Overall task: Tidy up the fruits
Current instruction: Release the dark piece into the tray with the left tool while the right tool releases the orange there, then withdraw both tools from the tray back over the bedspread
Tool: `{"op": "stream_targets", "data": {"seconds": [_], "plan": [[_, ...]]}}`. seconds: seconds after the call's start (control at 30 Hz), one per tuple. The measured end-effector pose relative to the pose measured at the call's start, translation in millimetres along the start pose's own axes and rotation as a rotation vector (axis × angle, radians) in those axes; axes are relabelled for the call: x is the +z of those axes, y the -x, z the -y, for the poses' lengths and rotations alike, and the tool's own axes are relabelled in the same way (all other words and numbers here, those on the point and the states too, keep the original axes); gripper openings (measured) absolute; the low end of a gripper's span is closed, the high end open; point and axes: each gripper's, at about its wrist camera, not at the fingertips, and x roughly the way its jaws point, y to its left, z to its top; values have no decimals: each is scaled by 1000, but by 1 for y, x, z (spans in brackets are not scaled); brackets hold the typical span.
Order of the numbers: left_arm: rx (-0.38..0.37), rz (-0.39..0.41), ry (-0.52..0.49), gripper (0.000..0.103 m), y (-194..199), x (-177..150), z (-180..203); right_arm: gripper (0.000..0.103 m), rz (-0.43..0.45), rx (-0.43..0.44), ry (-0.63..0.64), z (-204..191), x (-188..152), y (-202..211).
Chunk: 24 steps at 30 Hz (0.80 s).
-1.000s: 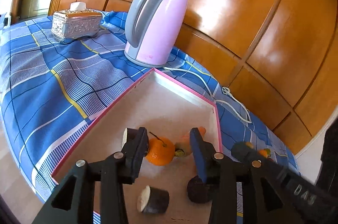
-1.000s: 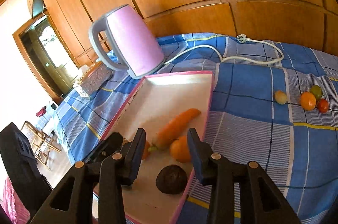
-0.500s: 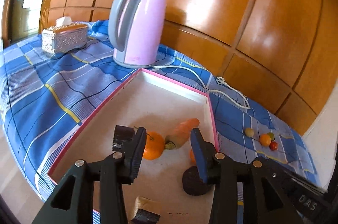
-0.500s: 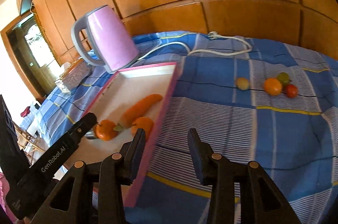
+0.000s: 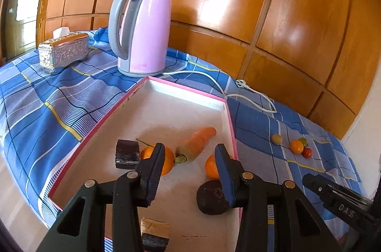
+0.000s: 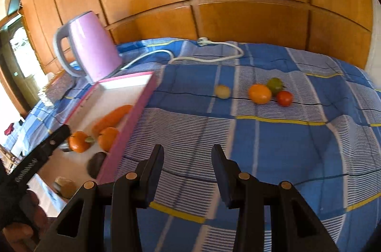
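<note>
- One silver tissue box (image 5: 63, 52) stands at the far left of the tabletop (image 5: 47, 109), which is covered in a blue plaid cloth.
- One pink kettle (image 5: 141, 30) stands beside it, at the far end of the tray; its white cord (image 5: 223, 90) trails right along the wooden wall.
- One pink-rimmed tray (image 5: 229, 118) lies left of centre. It holds two oranges, one (image 5: 166, 160) partly behind the left tool's finger and one (image 5: 210, 166) at the right rim, with one carrot (image 5: 196, 143) between them.
- The tray also holds one dark cut block (image 5: 127, 154) to the left, one dark round fruit (image 5: 210, 197) near the right rim, and one pale-faced cut piece (image 5: 154, 234) at the near edge.
- The left tool (image 5: 189, 174) hangs above the tray with its jaws wide and nothing between them.
- The right tool (image 6: 188, 177) hangs above bare cloth right of the tray, jaws wide and empty.
- Four small fruits lie on the cloth, well apart from the tray: one yellowish (image 6: 222, 91), one orange (image 6: 260, 93), one green (image 6: 275, 84), one red (image 6: 284, 98). The last three are clustered together.
- The left wrist view alone shows the dark cut block clearly; in the right wrist view the left tool covers that spot.
- The right wrist view alone shows a hand (image 6: 21, 221) holding the left tool.
</note>
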Motion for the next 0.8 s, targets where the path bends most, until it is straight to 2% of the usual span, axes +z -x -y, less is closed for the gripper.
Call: {"op": "stream_targets", "data": {"seconds": [0.37, 0.8], "plan": [[-23, -18, -53, 44, -3, -4, 14, 42, 3, -107, -125, 52, -3, -9], [-73, -42, -120, 44, -5, -10, 31, 42, 71, -225, -260, 99, 9, -16]]}}
